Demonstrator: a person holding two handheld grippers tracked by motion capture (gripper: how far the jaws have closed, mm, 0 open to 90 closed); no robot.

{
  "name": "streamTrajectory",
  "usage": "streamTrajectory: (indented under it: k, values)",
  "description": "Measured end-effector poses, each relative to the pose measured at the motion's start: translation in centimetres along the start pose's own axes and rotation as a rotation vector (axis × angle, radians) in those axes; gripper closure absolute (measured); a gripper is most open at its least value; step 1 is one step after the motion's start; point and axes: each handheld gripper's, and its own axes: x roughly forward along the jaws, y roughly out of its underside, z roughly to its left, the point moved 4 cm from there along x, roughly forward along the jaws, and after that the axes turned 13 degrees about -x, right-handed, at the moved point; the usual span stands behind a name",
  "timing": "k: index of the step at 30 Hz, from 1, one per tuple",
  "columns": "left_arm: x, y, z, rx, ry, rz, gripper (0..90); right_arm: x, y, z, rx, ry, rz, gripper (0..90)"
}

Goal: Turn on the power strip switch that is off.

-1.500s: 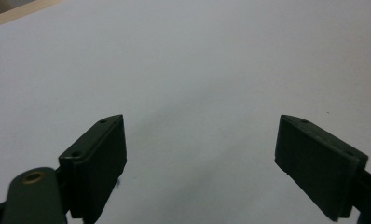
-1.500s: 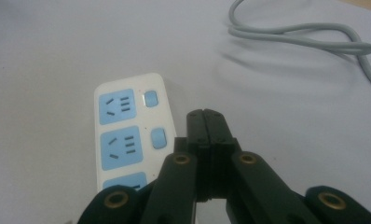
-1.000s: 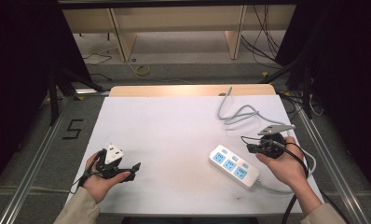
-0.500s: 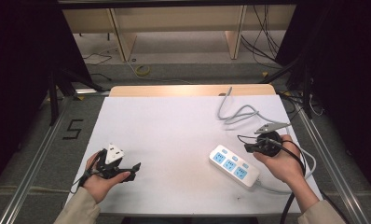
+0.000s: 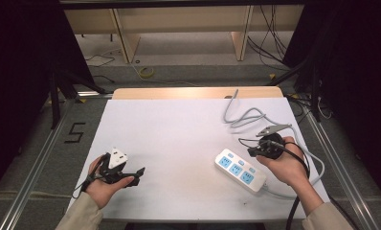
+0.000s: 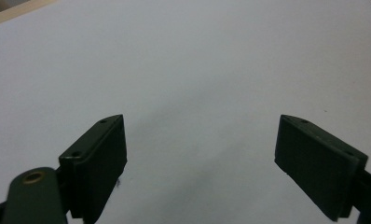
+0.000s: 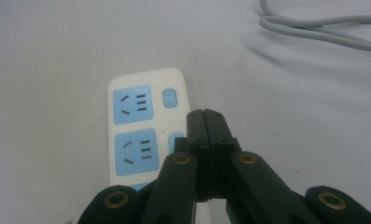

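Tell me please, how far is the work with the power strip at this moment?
Done: nothing visibly; the power strip lies flat on the white table, its grey cable loose behind it. In hand: the right tool, jaws shut and empty, hovers at the strip's second switch; whether it touches, I cannot tell. The left tool waits open over bare table. Left: probably pressing switches.

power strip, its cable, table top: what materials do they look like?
Power strip: probably moulded plastic, white glossy shell with light blue socket faces; rounded corners, faint sheen. Cable: grey rubbery or PVC sheath, matte, lying in loose bends. Table top: white matte sheet, laminate or paper, can't tell which; a pale wood-look edge shows at the far side.
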Motion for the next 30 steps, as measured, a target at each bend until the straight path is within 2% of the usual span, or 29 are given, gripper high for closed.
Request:
streamTrajectory:
  k: [30]
  values:
    - [0.0,0.0,-0.1,0.005,0.004,0.002,16.4,1.6,-0.5,0.2,-0.018,-0.033,0.073,90.0]
